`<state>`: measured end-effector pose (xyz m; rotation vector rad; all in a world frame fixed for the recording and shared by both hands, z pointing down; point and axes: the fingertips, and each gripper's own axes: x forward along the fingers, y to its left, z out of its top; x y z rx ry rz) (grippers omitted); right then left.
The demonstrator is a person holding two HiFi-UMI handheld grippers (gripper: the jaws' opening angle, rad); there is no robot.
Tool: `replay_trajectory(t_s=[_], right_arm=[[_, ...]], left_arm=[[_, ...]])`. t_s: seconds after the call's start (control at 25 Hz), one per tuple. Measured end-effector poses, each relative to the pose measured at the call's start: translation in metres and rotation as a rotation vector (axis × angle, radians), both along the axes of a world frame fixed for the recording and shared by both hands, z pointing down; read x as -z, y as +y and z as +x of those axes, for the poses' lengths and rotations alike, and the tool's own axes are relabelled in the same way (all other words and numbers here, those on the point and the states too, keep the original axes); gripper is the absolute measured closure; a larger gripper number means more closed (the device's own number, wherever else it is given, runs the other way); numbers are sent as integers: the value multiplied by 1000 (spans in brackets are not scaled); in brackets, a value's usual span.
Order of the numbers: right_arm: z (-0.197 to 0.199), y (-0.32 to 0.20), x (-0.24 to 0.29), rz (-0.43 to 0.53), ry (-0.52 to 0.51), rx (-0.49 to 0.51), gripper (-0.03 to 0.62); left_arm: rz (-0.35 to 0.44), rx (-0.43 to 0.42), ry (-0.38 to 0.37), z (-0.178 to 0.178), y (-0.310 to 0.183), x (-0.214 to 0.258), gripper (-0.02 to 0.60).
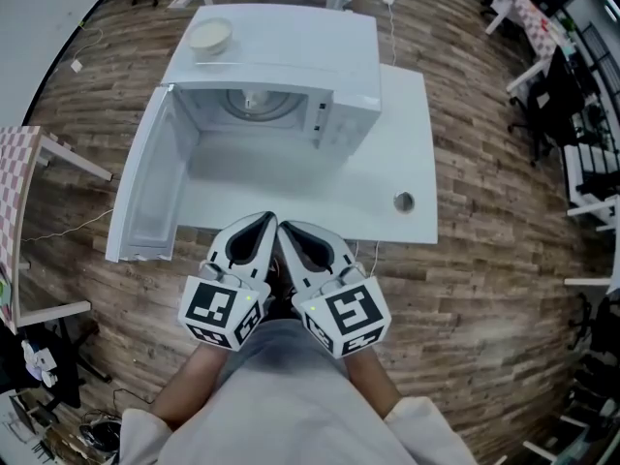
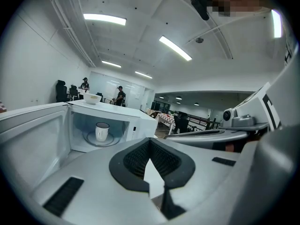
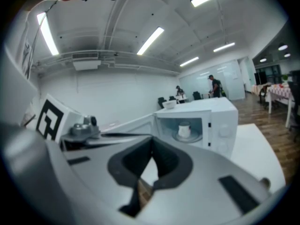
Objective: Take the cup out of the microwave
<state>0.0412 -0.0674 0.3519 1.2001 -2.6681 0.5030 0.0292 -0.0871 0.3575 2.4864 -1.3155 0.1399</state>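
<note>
A white microwave stands on a white table with its door swung open to the left. Inside, a white cup sits upright on the glass turntable. The left gripper view shows the cup far ahead, and the right gripper view shows the cup too. My left gripper and right gripper are side by side at the table's near edge, well short of the microwave. Both are shut with nothing between the jaws, as seen in the left gripper and right gripper views.
A cream bowl rests on top of the microwave. The table has a round cable hole at its front right. A checkered table stands to the left on the wooden floor, and office chairs to the right. People stand far off.
</note>
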Motion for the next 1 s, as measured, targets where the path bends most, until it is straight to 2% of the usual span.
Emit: replay_trajectory(t_s=[0.48, 0.6, 0.76, 1.0], right_arm=[[-29, -40, 2, -16, 11, -7, 572], [-35, -48, 5, -4, 14, -19, 572], [-33, -63, 20, 59, -6, -80, 571], [-45, -76, 18, 61, -1, -96, 571]], left_arm=[[-4, 7, 25, -30, -40, 6, 571], [9, 0, 37, -36, -48, 9, 571], [37, -31, 72, -35, -58, 18, 571], [76, -49, 68, -48, -73, 23, 571]])
